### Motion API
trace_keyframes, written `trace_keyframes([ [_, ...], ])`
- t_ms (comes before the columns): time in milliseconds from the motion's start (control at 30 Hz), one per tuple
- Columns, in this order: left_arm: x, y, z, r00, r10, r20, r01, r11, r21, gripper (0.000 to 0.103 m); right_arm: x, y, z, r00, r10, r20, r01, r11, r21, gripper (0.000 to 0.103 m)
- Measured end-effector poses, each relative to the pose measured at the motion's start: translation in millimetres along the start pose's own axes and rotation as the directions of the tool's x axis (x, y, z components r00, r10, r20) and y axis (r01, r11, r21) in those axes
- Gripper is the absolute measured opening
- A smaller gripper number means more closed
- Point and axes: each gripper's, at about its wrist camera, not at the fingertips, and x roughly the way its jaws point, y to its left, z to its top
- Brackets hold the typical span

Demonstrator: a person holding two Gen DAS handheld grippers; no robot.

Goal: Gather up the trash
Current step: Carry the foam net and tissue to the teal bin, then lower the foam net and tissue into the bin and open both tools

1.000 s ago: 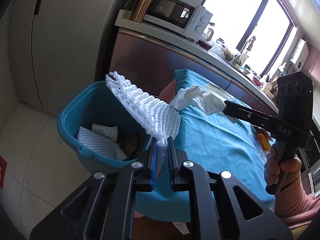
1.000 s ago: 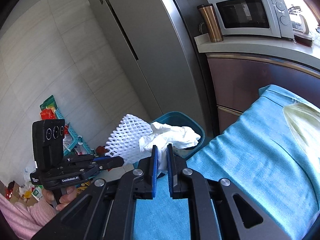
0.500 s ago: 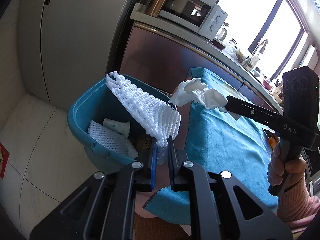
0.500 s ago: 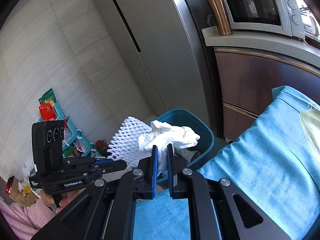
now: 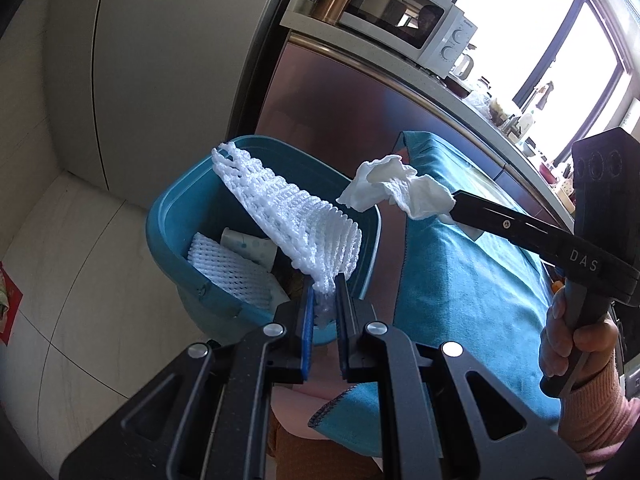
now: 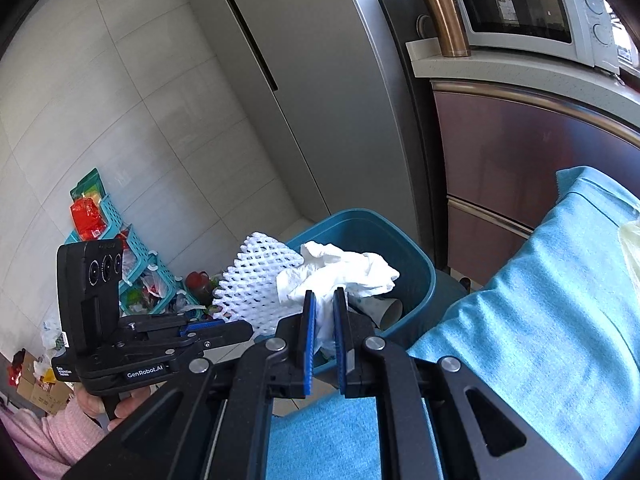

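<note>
Two pieces of trash were in our claws, and both had come closer to the teal bin than a second earlier: back then the bin sat off to the side past the edge of the blue cloth, and now it lay directly ahead of both cameras, filling more of each view.

Our left claw was clamped on the tail of the white foam net, which stood up and leaned away over the bin's open mouth. Inside the bin we saw another foam net and a paper cup lying on its side.

Our right claw pinched the crumpled white tissue between its blue pads, the bulk of the tissue bunched above the fingertips and hanging over the bin's near rim. In the left view that claw reached in from the right, level and pointing left, with the right hand wrapped around its handle below. In the right view the left claw sat just beside ours, level, its net touching or nearly touching the tissue. The left hand, in a pink sleeve, held it from underneath.
</note>
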Motion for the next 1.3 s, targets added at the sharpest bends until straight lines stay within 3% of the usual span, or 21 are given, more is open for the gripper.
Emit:
trace_keyframes([
  [1000, 56.1, 13.9, 11.4, 0.997, 0.030, -0.067, -0.033, 0.998, -0.047, 0.011, 66.8, 6.7, 10.5, 0.988, -0.048, -0.150, 0.051, 0.999, 0.014, 0.011],
  [1300, 78.2, 19.8, 12.5, 0.995, 0.037, -0.094, -0.043, 0.997, -0.066, 0.011, 71.5, 4.2, 12.3, 0.987, -0.045, -0.157, 0.052, 0.998, 0.038, 0.015],
])
